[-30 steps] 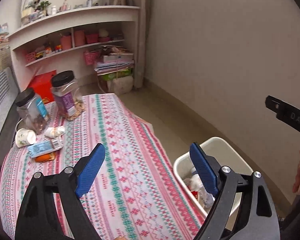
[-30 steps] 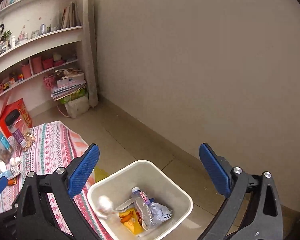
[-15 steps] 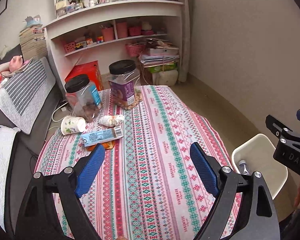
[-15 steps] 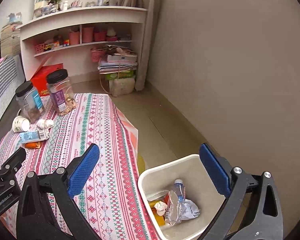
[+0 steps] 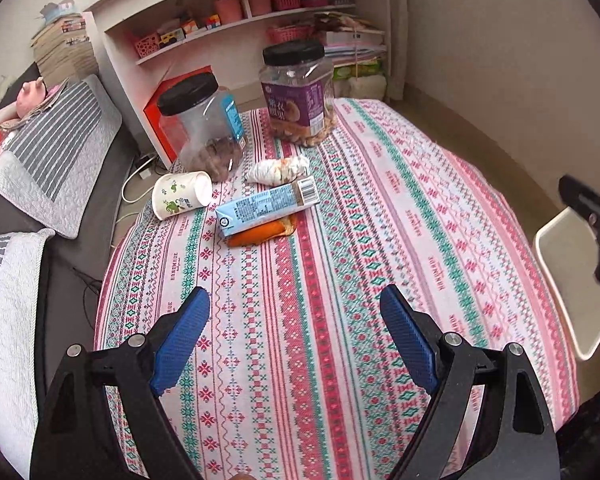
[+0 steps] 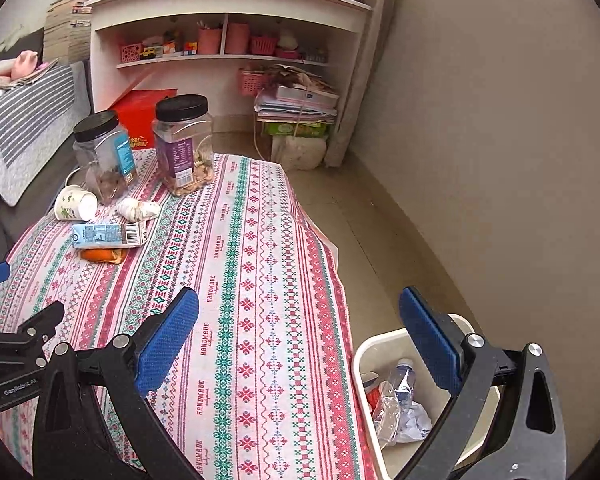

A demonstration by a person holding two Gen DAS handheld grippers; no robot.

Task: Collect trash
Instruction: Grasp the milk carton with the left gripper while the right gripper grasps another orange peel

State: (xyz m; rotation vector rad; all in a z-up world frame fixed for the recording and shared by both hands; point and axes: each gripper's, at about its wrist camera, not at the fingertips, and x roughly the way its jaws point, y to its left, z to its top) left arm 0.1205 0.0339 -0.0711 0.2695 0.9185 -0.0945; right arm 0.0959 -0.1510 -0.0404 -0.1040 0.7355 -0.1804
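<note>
"HANDMADE" repeats along the striped, patterned cloth over the worktop.
Both tongs, left and right, gape empty; blue-and-white carton, tipped paper cup lie beside black-lidded jars; white bin stands alongside.

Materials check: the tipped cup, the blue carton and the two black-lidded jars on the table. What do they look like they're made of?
Tipped cup: looks like paper, matte white with a green print and a thin rolled rim.
Blue carton: probably coated paperboard, with sharp folded edges, a slight sheen and a printed barcode.
Two jars: clear plastic, most likely; the contents show through glossy, square-shouldered walls. Their black lids look like moulded plastic.
</note>
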